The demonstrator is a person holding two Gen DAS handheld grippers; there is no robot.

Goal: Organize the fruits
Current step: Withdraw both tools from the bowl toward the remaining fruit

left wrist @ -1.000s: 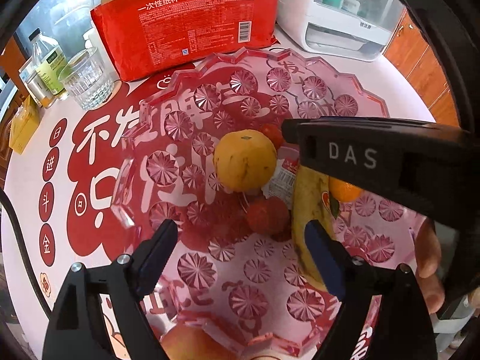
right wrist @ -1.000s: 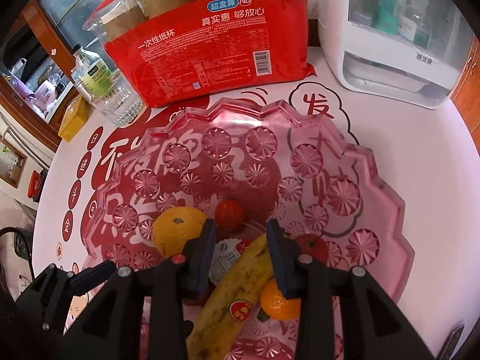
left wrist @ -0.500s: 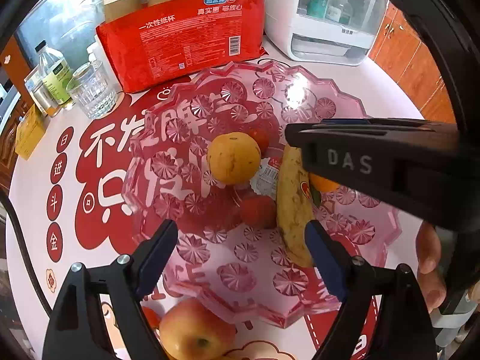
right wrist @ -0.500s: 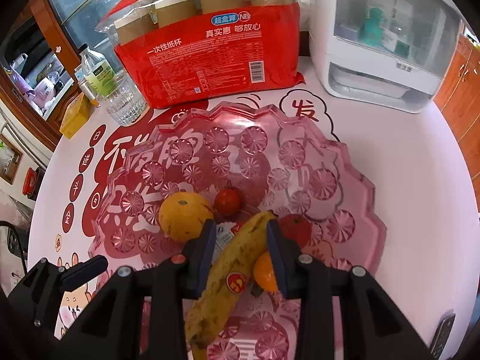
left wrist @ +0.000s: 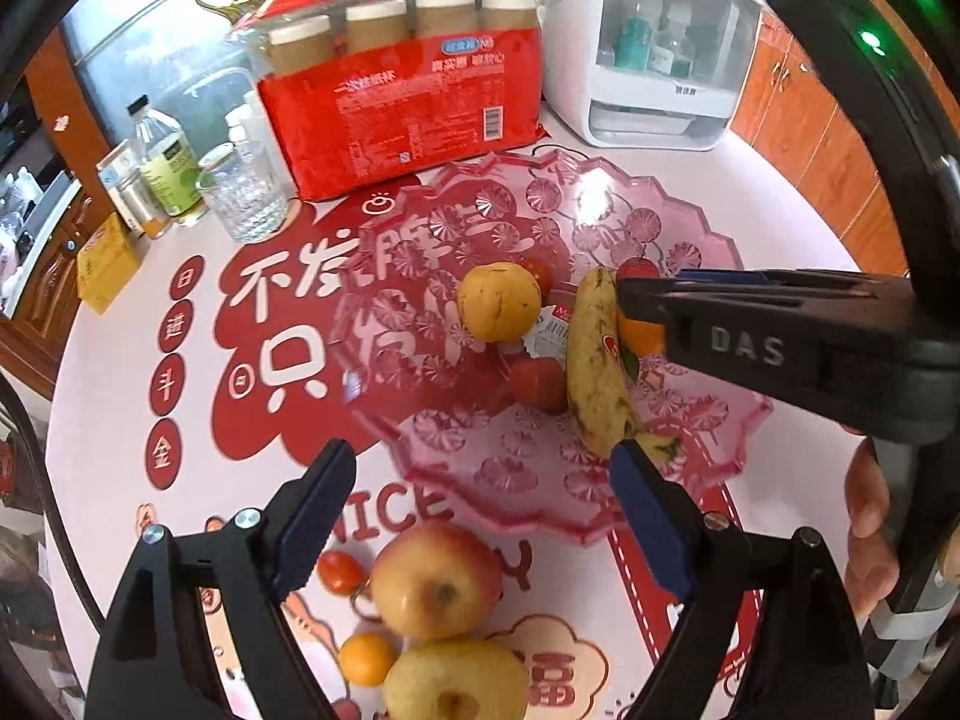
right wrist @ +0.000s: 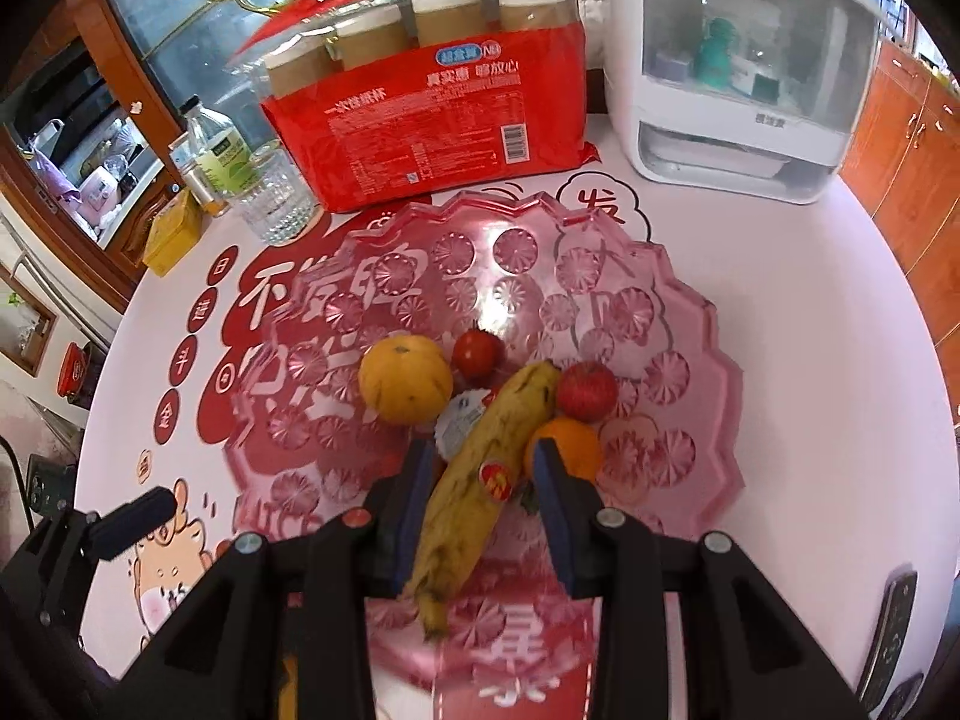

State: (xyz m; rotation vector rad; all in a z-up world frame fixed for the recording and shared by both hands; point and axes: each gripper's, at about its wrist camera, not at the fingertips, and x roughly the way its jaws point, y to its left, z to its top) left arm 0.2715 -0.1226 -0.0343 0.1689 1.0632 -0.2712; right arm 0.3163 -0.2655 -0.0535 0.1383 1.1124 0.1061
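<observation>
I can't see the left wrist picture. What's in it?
A pink glass fruit tray on a red-and-white table holds a banana, a yellow orange and small red fruits. The open left gripper hangs over an apple, a pear and a cherry tomato.

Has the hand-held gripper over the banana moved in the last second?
Yes. The right hand-held gripper has pulled back and up: the pink dish and red pack look smaller and farther, while the banana lies in the dish.

Banana (right wrist: 480, 462), orange (right wrist: 405, 381), tomato (right wrist: 477, 351) in dish (right wrist: 696, 348) on bench (right wrist: 810, 312); cup pack (right wrist: 432, 120) behind dish, apple (left wrist: 435, 582) before it.
</observation>
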